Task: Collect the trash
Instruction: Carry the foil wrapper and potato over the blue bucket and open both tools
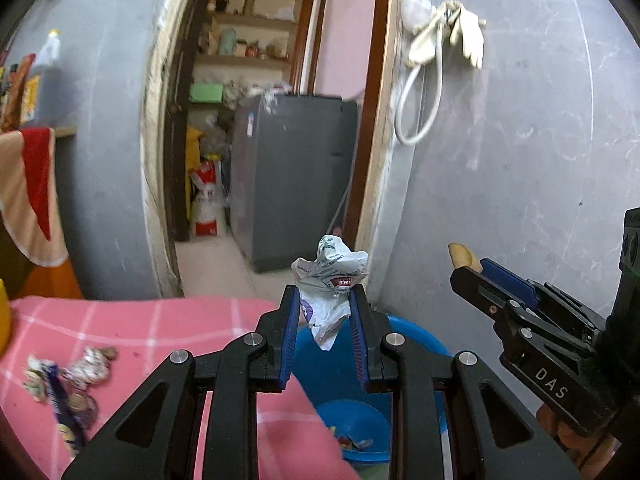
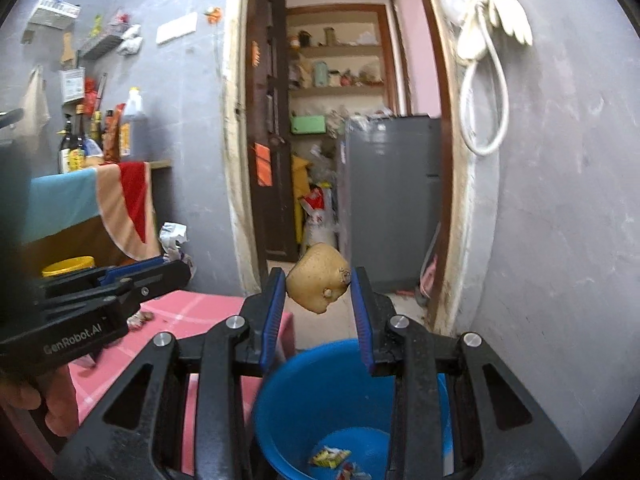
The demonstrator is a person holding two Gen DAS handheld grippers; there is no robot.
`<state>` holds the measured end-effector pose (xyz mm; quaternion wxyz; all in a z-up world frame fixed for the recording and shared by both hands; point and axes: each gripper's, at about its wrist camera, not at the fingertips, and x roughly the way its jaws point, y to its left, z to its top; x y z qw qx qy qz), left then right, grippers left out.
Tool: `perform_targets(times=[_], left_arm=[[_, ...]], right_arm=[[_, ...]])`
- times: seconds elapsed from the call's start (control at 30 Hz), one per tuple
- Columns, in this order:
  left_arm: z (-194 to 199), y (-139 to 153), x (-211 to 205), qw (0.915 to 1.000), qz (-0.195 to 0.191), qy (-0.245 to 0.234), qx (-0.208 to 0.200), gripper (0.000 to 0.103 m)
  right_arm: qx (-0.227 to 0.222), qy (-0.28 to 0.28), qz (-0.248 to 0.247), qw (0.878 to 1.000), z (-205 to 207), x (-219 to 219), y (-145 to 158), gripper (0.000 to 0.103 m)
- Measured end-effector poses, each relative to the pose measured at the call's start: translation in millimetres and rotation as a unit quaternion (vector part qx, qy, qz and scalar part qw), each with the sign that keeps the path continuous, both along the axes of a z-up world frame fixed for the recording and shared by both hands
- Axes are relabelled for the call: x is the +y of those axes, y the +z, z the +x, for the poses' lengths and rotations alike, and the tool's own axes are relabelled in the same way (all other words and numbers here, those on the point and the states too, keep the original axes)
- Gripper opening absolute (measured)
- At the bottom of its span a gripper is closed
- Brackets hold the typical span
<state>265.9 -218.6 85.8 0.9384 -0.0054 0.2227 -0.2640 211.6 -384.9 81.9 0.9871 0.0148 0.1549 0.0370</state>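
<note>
both claws are clamped on something as i look down their fingers: my left claw (image 1: 325,312) pinches a crumpled paper wrapper (image 1: 332,288) between its blue pads, and my right claw (image 2: 318,304) squeezes a tan potato (image 2: 318,282) the same way. going by size, i see the grey wall (image 1: 520,140) with the open doorway (image 1: 276,120) and a grey fridge (image 1: 296,180) standing beyond it. nearer me lies the pink checked cloth (image 1: 140,328) over the table, and just beside its edge, down below both claws, sits the blue bucket (image 2: 320,400). the wrapper and the potato hang in the air above that bucket, not touching it. a few bright scraps (image 2: 332,460) already lie at the bucket's bottom. more trash (image 1: 68,384), small crumpled wrappers, sits on the cloth off to the left, blurred so i can't count the pieces.
</note>
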Motion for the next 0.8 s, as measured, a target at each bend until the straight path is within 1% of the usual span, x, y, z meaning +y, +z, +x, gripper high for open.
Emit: perform_targets(times=[0.13,0.3,0.4,0.5,0.63,0.67,0.73,0.8], left_arm=[[14,-13,-13,0.9991,0.008,-0.007,0.040,0.021],[24,-29,-22,0.9964,0.021,-0.020,0.079,0.022],[32,-40,-27,0.9934,0.026,-0.028,0.108,0.022],[35,-48,-31,0.9910,0.033,-0.029,0.126,0.023],[40,-55,-30,0.9874,0.038,-0.022,0.152,0.027],[42,-57,-30,0.9869,0.038,-0.021,0.155,0.029],[42,-58,-28,0.9868,0.039,-0.019,0.156,0.035],[40,-58,-24,0.9871,0.035,-0.018,0.155,0.037]], right_arm=[[0.045,-0.005,0.037,0.998,10,-20,-12,0.041],[0.091,-0.013,0.059,0.994,21,-34,-26,0.041],[0.114,-0.014,0.069,0.991,26,-41,-32,0.042],[0.131,-0.017,0.076,0.988,30,-45,-37,0.042],[0.143,-0.020,0.083,0.986,34,-49,-41,0.042],[0.146,-0.020,0.085,0.986,35,-49,-42,0.042],[0.148,-0.020,0.088,0.985,36,-49,-43,0.043],[0.147,-0.019,0.087,0.985,37,-48,-42,0.043]])
